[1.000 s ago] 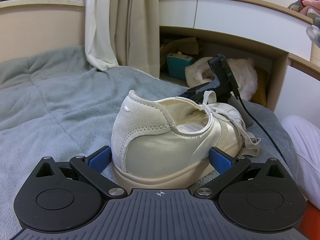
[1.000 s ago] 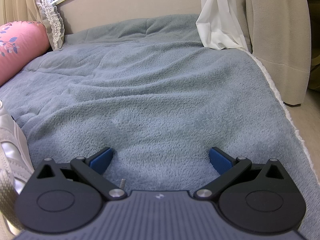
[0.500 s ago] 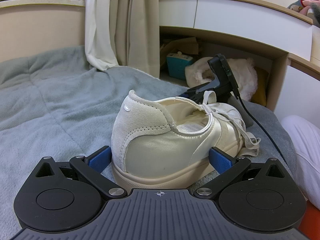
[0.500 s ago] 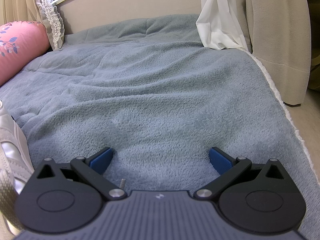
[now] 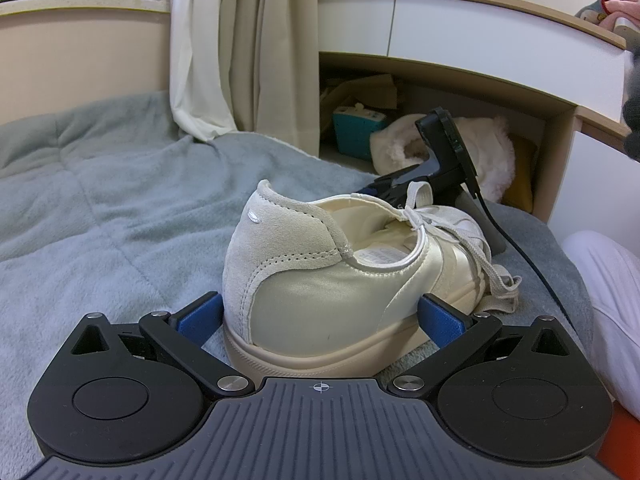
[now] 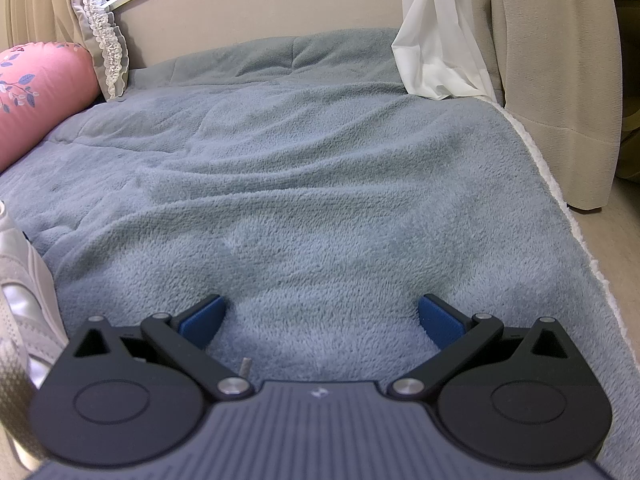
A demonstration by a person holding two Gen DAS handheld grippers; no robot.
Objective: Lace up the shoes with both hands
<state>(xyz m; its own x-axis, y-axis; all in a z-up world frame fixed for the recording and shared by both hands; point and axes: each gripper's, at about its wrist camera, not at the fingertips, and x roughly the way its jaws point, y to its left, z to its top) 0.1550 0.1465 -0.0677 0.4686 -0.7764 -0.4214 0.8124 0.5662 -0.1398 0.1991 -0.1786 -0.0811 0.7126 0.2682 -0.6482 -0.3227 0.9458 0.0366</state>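
A cream sneaker (image 5: pixel 320 280) stands on the grey blanket (image 5: pixel 100 220) with its heel toward me in the left wrist view. Its white laces (image 5: pixel 424 216) are tied in a bow by the tongue, and their ends hang over the side. My left gripper (image 5: pixel 320 316) is open, with the heel sitting between its blue pads (image 5: pixel 200 316). Behind the shoe's front rises the black body of the right gripper (image 5: pixel 446 152). In the right wrist view my right gripper (image 6: pixel 320 316) is open over bare blanket (image 6: pixel 320 200). The sneaker (image 6: pixel 24 280) lies at the left edge.
A pink pillow (image 6: pixel 36 92) lies far left and curtains (image 6: pixel 440 40) hang at the back. The blanket's edge (image 6: pixel 592 264) drops to the floor on the right. A desk nook holds a teal box (image 5: pixel 356 132) and a fluffy white item (image 5: pixel 488 148). A person's white-clad leg (image 5: pixel 608 300) is at the right.
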